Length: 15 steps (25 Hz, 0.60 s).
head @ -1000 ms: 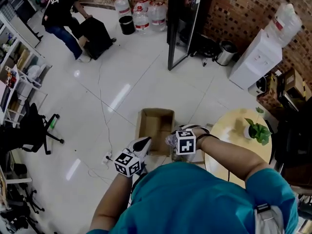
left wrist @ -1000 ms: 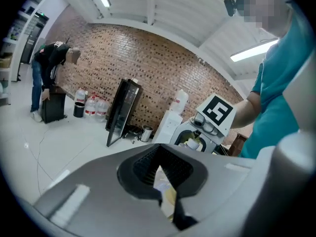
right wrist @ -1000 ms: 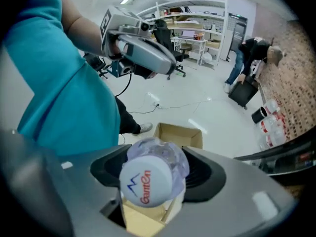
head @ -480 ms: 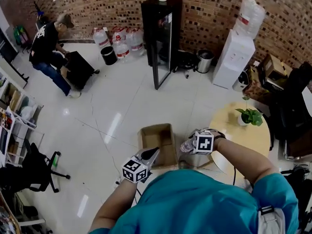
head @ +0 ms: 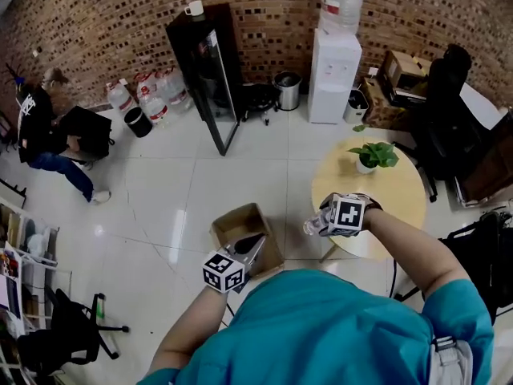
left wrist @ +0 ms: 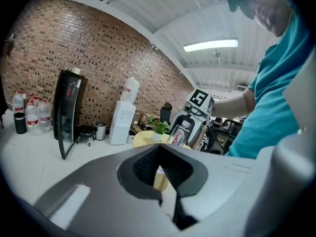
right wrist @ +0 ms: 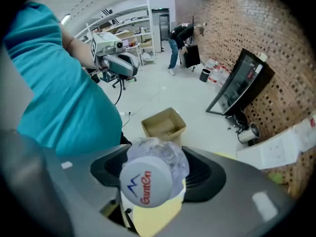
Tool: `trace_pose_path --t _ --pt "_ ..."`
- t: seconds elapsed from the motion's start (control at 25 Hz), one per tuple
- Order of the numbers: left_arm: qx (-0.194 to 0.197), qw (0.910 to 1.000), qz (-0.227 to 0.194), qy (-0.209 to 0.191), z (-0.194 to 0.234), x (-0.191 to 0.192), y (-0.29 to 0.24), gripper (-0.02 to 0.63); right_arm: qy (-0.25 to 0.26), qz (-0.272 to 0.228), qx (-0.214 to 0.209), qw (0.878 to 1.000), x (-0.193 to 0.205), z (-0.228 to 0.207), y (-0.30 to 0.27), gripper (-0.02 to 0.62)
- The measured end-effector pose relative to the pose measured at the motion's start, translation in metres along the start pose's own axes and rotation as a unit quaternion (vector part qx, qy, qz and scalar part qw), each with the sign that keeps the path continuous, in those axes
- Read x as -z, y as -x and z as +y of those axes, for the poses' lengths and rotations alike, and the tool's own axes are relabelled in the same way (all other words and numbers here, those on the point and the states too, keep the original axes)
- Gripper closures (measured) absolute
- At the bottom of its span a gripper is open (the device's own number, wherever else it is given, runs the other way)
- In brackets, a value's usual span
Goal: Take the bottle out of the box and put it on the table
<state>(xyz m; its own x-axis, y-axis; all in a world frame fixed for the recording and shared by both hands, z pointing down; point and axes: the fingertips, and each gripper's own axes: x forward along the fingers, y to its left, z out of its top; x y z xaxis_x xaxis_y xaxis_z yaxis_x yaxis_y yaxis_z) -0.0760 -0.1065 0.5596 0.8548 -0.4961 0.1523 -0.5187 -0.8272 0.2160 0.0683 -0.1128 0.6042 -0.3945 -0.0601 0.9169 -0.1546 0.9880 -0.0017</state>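
Head view: right claw (head: 319,224), gripping the bottle (head: 309,228), is carrying it clear of the box (head: 240,223), reaching the desk's (head: 405,195) near-left edge; left claw (head: 255,247) is hanging pinched together, empty. Set-down is coming next.

A white water dispenser (head: 334,74) stands by the brick wall (head: 264,14), near a black fridge (head: 210,62)

bottle (right wrist: 148,179) seen end-on, body mostly hidden, box (head: 239,223) partly behind left gripper (head: 256,244)
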Motion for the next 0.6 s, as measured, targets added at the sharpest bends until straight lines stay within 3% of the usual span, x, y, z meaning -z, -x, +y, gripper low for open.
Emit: trace_pose_path --t 0.32,0.36,0.48,0.52,0.6 --pt "0.014 0.9999 -0.006 0.007 -0.082 -0.032 -0.147 0.606 -0.013 0.001 0.003 1.0 0.14 -0.025 0.093 0.282" --pt "0.018 0.9998 -0.007 0.01 -0.093 -0.033 -0.168 0.606 -0.01 0.013 0.016 1.0 0.162 -0.033 0.106 0.282" --pt "0.029 0.9995 -0.004 0.015 -0.117 -0.039 -0.219 0.606 0.009 0.091 0.115 0.989 0.226 -0.084 0.152 0.282" --pt "0.033 0.9994 0.0 0.014 -0.122 -0.042 -0.233 0.606 -0.006 0.103 0.099 0.99 0.24 -0.083 0.159 0.282" --pt "0.041 0.9991 0.009 0.012 -0.129 -0.05 -0.257 0.606 -0.086 0.114 -0.024 0.989 0.265 -0.044 0.16 0.282"
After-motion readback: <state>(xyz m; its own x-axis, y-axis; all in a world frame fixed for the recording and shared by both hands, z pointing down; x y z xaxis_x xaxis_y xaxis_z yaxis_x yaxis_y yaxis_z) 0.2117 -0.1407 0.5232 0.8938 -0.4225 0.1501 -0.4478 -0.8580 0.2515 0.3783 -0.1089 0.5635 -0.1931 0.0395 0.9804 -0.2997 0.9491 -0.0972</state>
